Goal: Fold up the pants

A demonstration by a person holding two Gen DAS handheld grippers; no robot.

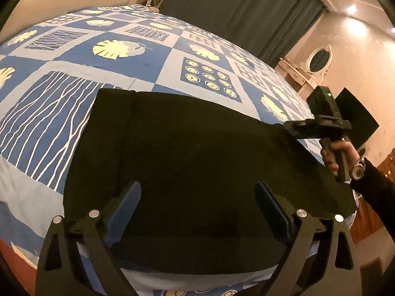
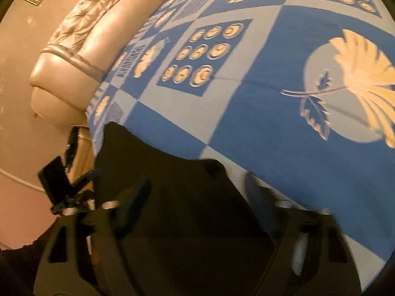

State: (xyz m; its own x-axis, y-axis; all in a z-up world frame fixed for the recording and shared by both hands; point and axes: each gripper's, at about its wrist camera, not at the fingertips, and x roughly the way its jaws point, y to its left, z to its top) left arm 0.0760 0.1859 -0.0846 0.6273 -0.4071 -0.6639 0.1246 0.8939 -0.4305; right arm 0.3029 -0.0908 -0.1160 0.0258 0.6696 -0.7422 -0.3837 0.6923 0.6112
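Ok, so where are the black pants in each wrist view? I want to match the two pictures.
Left wrist view: the black pants fill the lower middle, lying flat on the blue patterned bedspread.
Right wrist view: the pants fill the lower left and middle, blurred, at the bed's edge.
Shared landmark: the dark blue square of nine cream circles on the bedspread.

The setting is a home bedroom. A bed with a blue patterned bedspread (image 1: 172,56) fills the view, with a padded cream headboard (image 2: 81,37) at its far end. Dark curtains (image 1: 242,7) and a dressing table with an oval mirror (image 1: 319,60) stand at right.
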